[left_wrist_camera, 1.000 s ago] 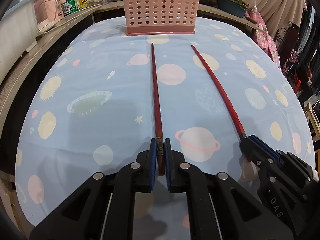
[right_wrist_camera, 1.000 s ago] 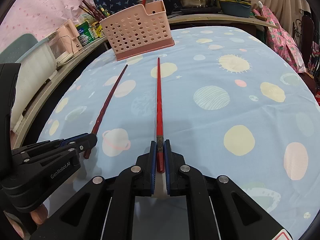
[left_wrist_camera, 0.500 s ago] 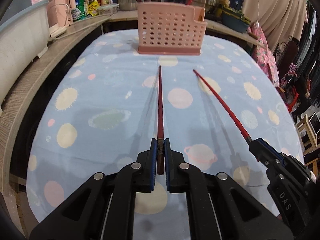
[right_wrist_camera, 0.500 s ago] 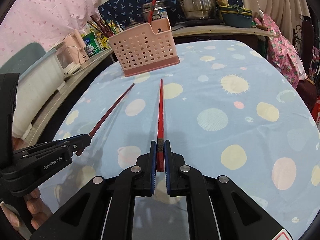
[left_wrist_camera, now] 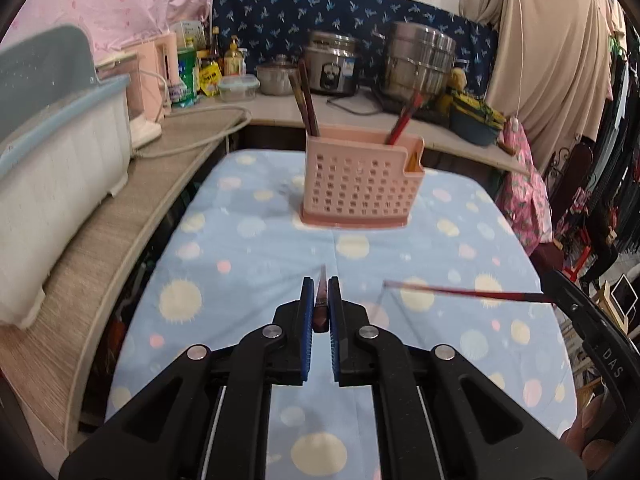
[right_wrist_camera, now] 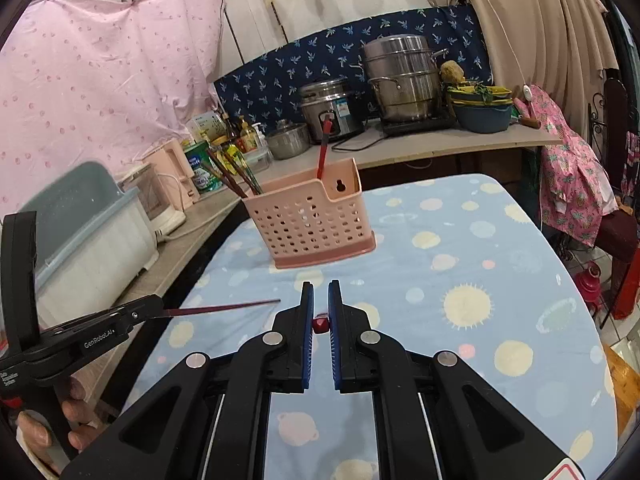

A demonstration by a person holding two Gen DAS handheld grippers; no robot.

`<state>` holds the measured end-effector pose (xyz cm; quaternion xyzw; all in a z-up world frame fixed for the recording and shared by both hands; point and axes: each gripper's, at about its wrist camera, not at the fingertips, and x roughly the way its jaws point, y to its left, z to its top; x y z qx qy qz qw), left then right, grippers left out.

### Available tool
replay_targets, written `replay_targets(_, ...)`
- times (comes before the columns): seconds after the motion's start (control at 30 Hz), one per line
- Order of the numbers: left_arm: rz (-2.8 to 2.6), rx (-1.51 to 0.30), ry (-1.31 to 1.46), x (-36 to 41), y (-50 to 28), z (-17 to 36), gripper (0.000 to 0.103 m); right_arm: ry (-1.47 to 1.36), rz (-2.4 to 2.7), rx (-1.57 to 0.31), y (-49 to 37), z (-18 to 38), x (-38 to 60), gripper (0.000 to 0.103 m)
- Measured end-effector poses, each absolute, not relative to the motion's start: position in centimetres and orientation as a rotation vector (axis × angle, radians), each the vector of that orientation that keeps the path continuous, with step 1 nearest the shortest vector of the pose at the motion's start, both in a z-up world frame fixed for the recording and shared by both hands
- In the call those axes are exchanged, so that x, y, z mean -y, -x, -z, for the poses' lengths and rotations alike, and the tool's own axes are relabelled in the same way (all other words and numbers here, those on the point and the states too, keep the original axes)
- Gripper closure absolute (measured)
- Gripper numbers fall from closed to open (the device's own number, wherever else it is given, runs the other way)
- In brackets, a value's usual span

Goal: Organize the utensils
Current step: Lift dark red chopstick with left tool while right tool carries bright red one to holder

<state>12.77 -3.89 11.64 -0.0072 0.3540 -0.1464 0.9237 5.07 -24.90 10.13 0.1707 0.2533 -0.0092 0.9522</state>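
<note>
The left gripper (left_wrist_camera: 319, 300), low centre of its frame, clamps a dark red chopstick (left_wrist_camera: 321, 304). The right gripper (right_wrist_camera: 319, 304) pinches a bright red chopstick (right_wrist_camera: 320, 324) end-on. The pink perforated plastic utensil basket (left_wrist_camera: 358, 190) stands mid-frame on the blue planet-print tablecloth (left_wrist_camera: 248, 264).

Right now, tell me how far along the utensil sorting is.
Done: several chopsticks already stand in the pink basket on the table.

In hand: the left gripper is shut on a red chopstick and the right gripper on another red chopstick, both clear of the tablecloth.

Left: carry both to the basket and drop them in. No other loose utensils show on the cloth.
</note>
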Motion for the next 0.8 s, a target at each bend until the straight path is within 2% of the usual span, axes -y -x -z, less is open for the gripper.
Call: replay_targets(0.8, 0.329, -0.568, 0.108, 4.8, -22.2, -23.1, 0.096, -0.361, -0.031, -0.327, -14.1, -21.2, 26.7, 0.096)
